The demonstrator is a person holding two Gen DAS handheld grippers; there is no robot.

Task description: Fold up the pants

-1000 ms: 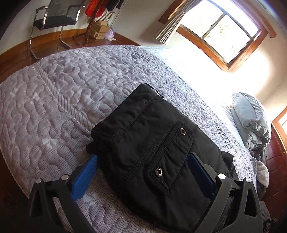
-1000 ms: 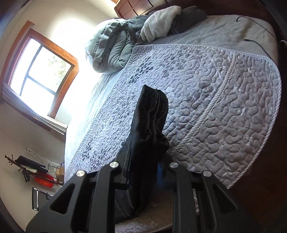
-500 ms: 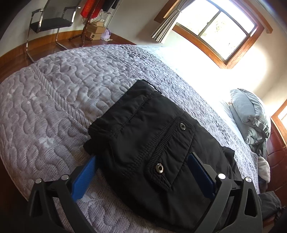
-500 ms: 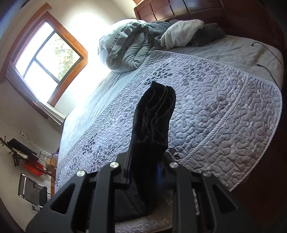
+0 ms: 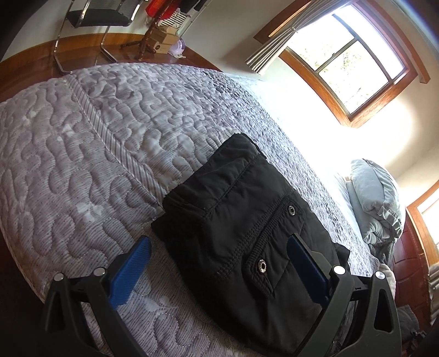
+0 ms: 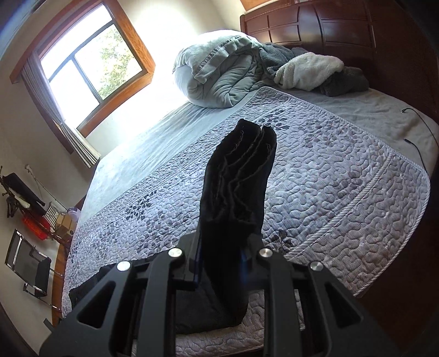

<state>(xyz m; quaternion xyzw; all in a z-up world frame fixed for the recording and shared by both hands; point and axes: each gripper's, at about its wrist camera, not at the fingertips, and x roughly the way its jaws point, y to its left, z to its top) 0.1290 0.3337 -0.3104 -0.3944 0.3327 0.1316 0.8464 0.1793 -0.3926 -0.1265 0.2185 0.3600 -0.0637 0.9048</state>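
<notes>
**Black trousers lifted at one end on a quilted bed**

A pair of black padded fabric pants, folded into a thick bundle with two metal snap buttons showing on a pocket flap, lies near the foot of a bed covered by a grey quilted bedspread. The right gripper has its fingers clamped on one end of the bundle, whose layered edges stand up out of the grip above the bedspread. The left gripper hovers over the other end with its two blue-padded fingers wide apart, one over bare quilt, the other above the pocket area, neither pressing the cloth.

At the head of the bed, against a dark wooden headboard, sit one rolled pale grey-green duvet, one white fleece blanket and dark grey cloth beside it. A thin black cable trails over the sheet. One wood-framed window floods the near side with light; one black metal-framed chair stands on the wooden floor beyond the foot.

Compared with a second earlier, the held end sits higher and the right view has rolled to show more headboard.
</notes>
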